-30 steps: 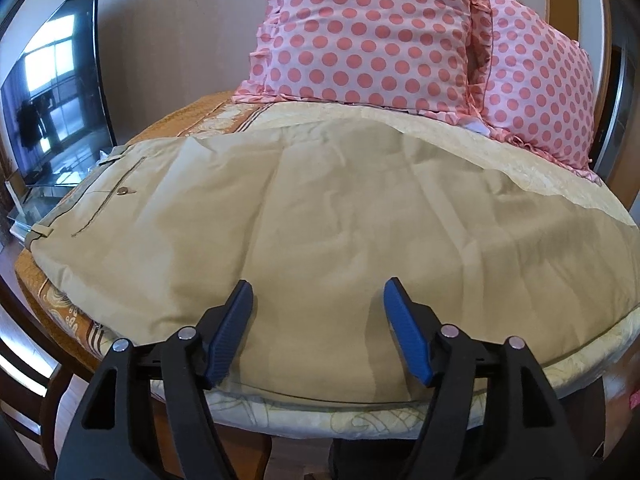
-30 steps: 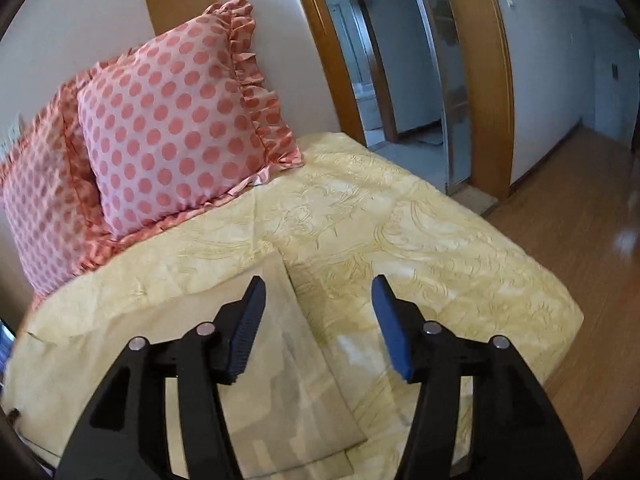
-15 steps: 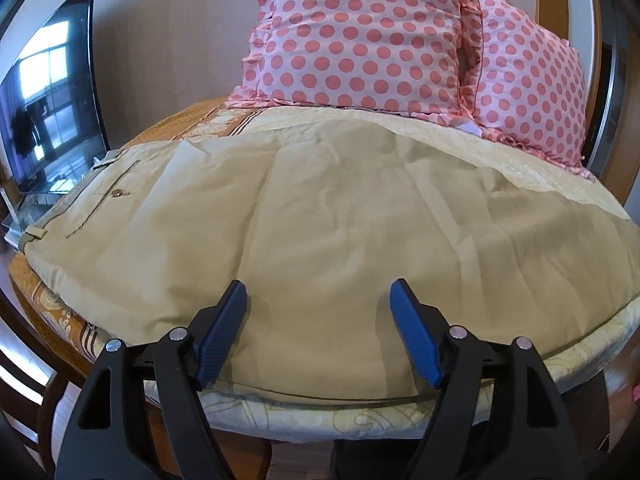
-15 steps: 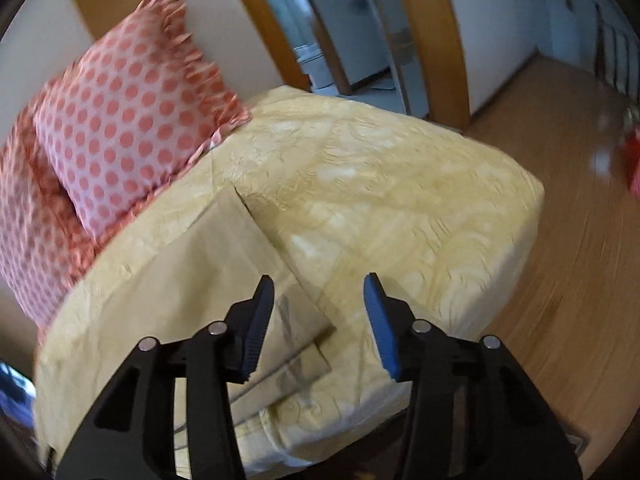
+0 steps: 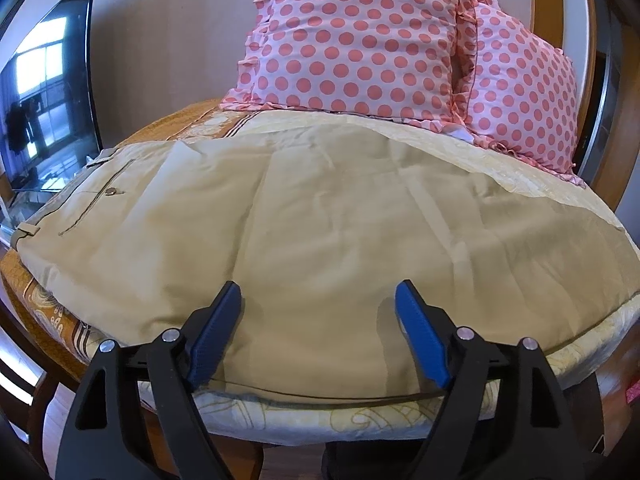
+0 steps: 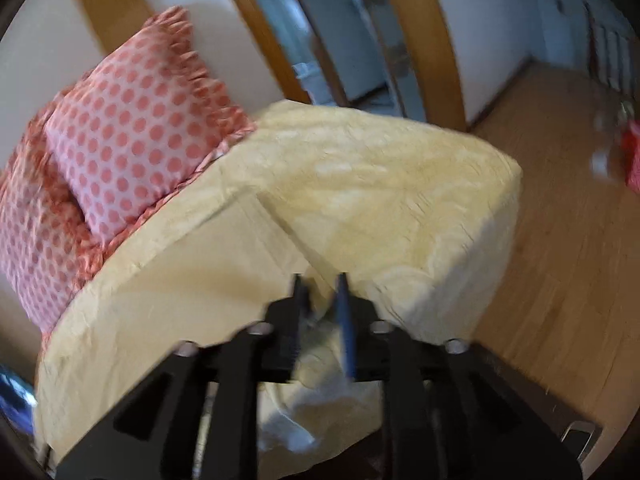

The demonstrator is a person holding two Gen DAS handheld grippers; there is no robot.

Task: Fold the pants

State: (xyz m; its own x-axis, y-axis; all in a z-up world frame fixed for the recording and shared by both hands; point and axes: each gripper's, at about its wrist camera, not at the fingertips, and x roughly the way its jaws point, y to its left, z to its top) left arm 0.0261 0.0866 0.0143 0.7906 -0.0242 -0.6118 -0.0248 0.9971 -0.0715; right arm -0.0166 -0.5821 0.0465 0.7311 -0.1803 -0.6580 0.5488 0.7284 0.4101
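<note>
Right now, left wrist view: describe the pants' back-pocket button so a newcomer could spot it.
Start at the bed with the polka-dot pillows. Khaki pants lie spread across it, waistband toward the TV. Near that end, the small round button sits midway along the dark pocket slit, the only hard, dark dot on plain fabric.

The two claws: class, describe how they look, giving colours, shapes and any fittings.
The left claw has black plastic frames with triangular cut-outs, silver rivets and two flat blue finger pads. The right claw, though blurred, shows the same black frames, silver rivets and blue pads. No cables or markings show.
</note>
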